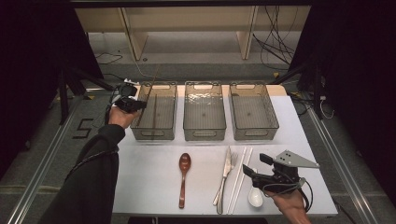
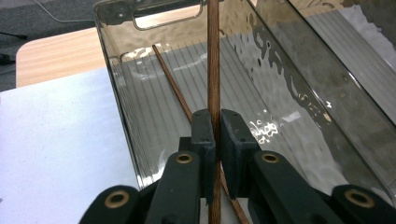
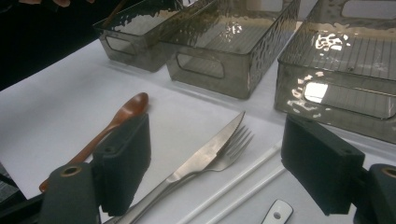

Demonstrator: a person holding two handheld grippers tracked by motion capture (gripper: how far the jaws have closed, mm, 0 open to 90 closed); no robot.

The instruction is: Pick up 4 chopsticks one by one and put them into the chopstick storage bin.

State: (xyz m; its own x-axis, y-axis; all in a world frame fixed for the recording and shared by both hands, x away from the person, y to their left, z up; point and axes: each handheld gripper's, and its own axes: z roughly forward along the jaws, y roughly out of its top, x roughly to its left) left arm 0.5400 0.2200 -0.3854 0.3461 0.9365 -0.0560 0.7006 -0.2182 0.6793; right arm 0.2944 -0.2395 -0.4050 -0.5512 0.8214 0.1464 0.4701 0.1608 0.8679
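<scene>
My left gripper (image 1: 137, 105) (image 2: 215, 116) hangs over the near left corner of the left clear bin (image 1: 154, 135) (image 2: 144, 107), shut on a brown chopstick (image 1: 150, 86) (image 2: 213, 56) that points away over the bin. A second brown chopstick (image 2: 170, 84) lies slanted on the bin's floor. My right gripper (image 1: 256, 165) (image 3: 217, 135) is open at the table's front right, its jaws spread above a steel knife (image 1: 225, 172) (image 3: 210, 151) and fork (image 1: 232, 161) (image 3: 236, 144), touching neither.
A wooden spoon (image 1: 184, 175) (image 3: 116, 121) lies front centre. Two white chopsticks (image 1: 240, 179) (image 3: 243, 179) and a white spoon (image 1: 255, 197) (image 3: 278, 212) lie by the right hand. The middle bin (image 1: 204, 130) (image 3: 219, 70) and right bin (image 1: 254, 130) (image 3: 336, 93) stand behind.
</scene>
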